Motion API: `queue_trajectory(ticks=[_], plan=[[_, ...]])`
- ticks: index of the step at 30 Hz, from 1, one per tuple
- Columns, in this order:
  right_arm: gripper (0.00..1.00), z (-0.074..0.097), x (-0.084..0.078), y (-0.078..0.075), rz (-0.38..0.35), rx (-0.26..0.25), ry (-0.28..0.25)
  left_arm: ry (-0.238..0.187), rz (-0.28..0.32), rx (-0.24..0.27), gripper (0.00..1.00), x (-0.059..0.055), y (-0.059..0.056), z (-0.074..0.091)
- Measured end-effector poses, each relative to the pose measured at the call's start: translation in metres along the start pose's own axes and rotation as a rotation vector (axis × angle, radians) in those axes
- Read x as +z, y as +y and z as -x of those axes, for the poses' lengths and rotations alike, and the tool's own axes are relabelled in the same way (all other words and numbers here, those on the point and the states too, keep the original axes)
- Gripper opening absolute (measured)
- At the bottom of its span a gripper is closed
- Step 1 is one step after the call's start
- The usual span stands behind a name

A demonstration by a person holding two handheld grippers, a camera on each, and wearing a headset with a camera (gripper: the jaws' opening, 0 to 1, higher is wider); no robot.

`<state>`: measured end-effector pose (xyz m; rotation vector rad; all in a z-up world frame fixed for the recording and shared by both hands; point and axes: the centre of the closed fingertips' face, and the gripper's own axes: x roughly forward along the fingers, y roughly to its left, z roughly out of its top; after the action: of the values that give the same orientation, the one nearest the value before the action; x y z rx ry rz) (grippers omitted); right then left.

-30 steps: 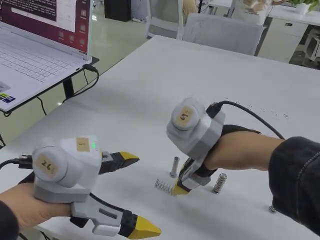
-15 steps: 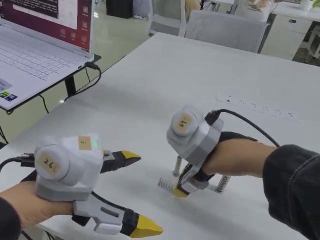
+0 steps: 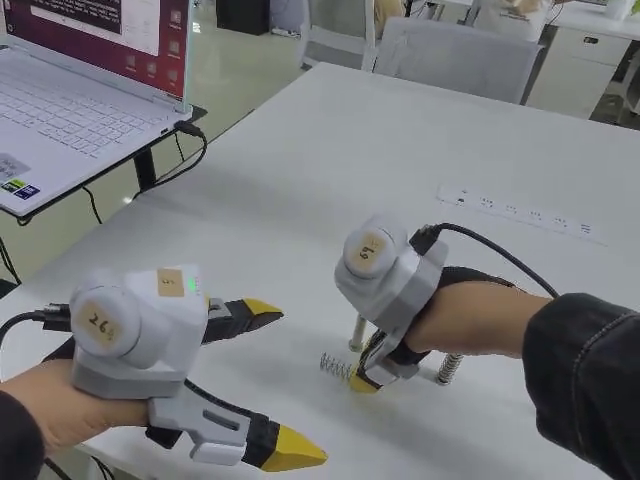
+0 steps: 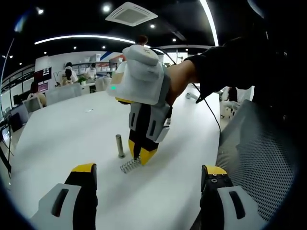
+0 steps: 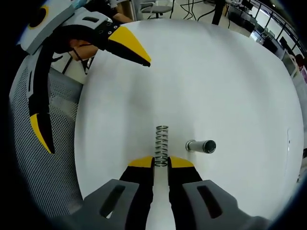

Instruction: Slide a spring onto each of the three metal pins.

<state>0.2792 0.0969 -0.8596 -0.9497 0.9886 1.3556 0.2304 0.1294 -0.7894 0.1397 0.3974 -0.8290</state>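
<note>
Spring (image 5: pixel 162 140): pinched at its near end by the right claw (image 5: pixel 161 163); the rest of the coil lies out ahead of the tips, low on the white counter (image 3: pixel 300 170).
Right claw: jaws pressed in on the spring's end, tips pointed down at the counter, held in a hand with a dark sleeve.
Pin (image 5: pixel 201 145): bare metal, standing upright on the counter just beside the spring and the right claw's tips, with a gap to both.
Second spring (image 3: pixel 447 368): standing tilted on the counter on the far side of the right hand and partly hidden by it; whether a pin is inside cannot be told.
Left claw (image 4: pixel 148 168): jaws spread wide with nothing between them, hovering near the counter's edge, apart from the spring and aimed toward it.
Laptop (image 3: pixel 70 110): open on a separate stand to the left of the counter.
Power strip (image 3: pixel 520 213): white, lying flat on the counter farther back.
</note>
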Motion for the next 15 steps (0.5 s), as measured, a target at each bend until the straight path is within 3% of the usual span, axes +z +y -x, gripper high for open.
queue_trajectory(ticks=[6, 15], plan=[[0.09, 0.003, 0.0, -0.001, 0.004, 0.0, -0.01, 0.001, 0.0, 0.003, 0.86, 0.0, 0.0, 0.0], [0.08, 0.024, -0.001, 0.004, 0.031, -0.008, -0.041, 0.002, -0.002, -0.001, 0.83, 0.002, -0.001, -0.001]])
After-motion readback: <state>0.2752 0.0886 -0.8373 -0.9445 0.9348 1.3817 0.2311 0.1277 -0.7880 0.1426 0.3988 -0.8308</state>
